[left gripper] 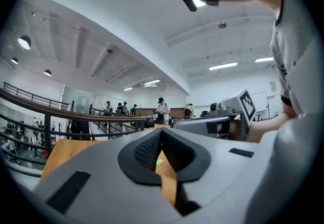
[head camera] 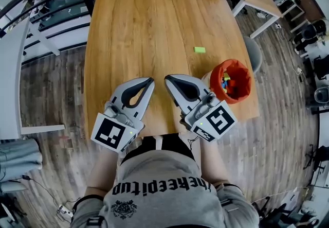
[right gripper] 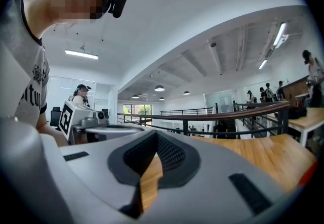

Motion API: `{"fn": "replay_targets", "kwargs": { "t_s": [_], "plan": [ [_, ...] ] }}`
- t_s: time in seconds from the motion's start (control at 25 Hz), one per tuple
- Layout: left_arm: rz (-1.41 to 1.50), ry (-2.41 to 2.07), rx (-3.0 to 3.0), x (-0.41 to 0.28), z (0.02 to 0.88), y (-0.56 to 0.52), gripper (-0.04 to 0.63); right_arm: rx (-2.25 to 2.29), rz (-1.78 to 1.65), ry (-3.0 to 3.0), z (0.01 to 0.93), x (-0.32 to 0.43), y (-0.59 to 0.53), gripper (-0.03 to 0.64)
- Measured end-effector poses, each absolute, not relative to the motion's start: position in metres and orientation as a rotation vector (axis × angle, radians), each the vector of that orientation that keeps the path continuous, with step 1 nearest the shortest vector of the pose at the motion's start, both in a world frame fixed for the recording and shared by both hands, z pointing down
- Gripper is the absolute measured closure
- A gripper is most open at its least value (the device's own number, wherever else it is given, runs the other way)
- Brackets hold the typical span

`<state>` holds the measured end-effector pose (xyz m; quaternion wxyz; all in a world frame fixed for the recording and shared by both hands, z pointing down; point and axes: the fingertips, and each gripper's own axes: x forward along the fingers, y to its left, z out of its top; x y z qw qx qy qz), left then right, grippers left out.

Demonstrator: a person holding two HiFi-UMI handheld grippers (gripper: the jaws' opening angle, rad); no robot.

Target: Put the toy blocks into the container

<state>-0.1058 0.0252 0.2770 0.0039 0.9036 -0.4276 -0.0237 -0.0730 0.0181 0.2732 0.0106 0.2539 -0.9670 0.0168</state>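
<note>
Both pairs are closed on nothing: the left tongs [head camera: 149,82] and the right tongs [head camera: 168,79] sit tip to tip over the near edge of the desk [head camera: 133,31], level, with only bare wood showing through their gaps; one green block [head camera: 199,50] lies alone further out on the desk, to the right of centre; the orange container [head camera: 247,81], already holding several blocks [head camera: 226,84], stands near the right edge.

The worry, as I see it: going in closed would just shove that flat little block along the wood, perhaps off the far side; a shallow pinch might let it skid out of the pads; and the container is close to the right tongs and to the desk's edge, so a careless swing could tip it and spill the lot.

As for writing: the person's shirt [head camera: 164,196] carries a line that seems to read "thekeepitup", upside down from above; the marker cubes [head camera: 110,133] show only black-and-white squares; I can read nothing on the container.
</note>
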Motion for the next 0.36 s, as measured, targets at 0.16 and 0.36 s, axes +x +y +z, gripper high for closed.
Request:
{"fn": "replay_targets", "kwargs": {
  "t_s": [0.16, 0.36],
  "plan": [
    [-0.072, -1.338, 2.832, -0.109, 0.276, 0.03, 0.581, 0.792, 0.049, -3.021, 0.271, -0.077, 0.024, 0.606],
    [-0.089, -1.341, 2.843, -0.113, 0.275, 0.036, 0.581, 0.788, 0.04, -3.019, 0.273, -0.082, 0.031, 0.606]
  ]
}}
